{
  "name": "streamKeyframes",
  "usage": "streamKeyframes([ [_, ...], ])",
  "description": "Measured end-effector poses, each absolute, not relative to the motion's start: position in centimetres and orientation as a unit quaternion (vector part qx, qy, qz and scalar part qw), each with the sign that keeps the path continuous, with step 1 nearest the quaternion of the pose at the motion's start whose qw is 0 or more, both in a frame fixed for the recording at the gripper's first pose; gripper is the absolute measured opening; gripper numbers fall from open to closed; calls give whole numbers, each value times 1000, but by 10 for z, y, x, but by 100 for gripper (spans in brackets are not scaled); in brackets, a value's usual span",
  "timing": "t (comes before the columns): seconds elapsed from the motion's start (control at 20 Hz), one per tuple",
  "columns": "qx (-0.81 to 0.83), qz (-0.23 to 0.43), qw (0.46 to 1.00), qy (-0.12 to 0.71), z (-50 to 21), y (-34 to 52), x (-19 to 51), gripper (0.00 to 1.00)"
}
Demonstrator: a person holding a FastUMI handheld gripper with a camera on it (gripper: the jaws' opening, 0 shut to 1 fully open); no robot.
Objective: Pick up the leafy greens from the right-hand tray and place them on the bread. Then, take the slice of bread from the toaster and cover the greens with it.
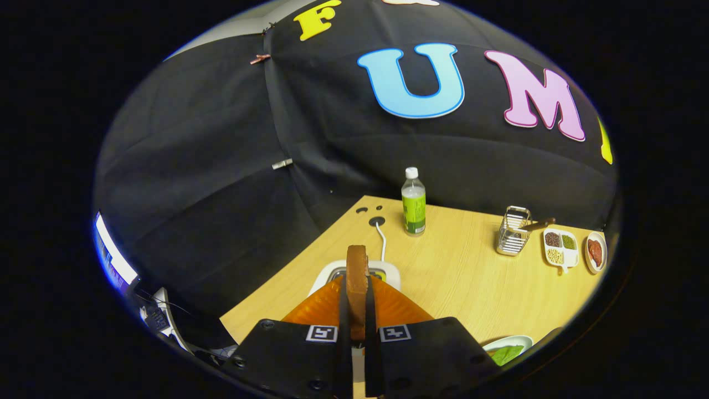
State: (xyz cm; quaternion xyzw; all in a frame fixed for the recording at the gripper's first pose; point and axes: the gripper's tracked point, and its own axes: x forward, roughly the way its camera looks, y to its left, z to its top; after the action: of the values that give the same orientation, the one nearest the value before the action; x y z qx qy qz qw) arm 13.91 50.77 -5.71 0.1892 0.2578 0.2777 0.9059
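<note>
Fingers (339,310) are clamped edge-on around the slice of bread (357,277), held just above the white toaster (388,270) — I'd guess the greens (507,354) are already laid on the plate at my right, so only the covering's left.

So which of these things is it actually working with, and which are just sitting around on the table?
In the job:
- slice of bread, gripped edge-on between the jaws of the gripper
- toaster, just beyond the jaws
- leafy greens on a plate

Just lying about:
- bottle
- wire holder
- divided dish
- small plate
</note>
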Motion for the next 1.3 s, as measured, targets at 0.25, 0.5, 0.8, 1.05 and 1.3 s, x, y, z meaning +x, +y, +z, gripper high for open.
streamKeyframes([
  [0.25,195,285,913,216,-8,456,137,13],
  [0.5,185,275,924,194,10,384,118,13],
  [0.8,175,212,938,214,-31,289,87,13],
  [1.05,192,150,934,261,-105,242,54,13],
  [1.3,256,123,899,334,-194,253,23,13],
])
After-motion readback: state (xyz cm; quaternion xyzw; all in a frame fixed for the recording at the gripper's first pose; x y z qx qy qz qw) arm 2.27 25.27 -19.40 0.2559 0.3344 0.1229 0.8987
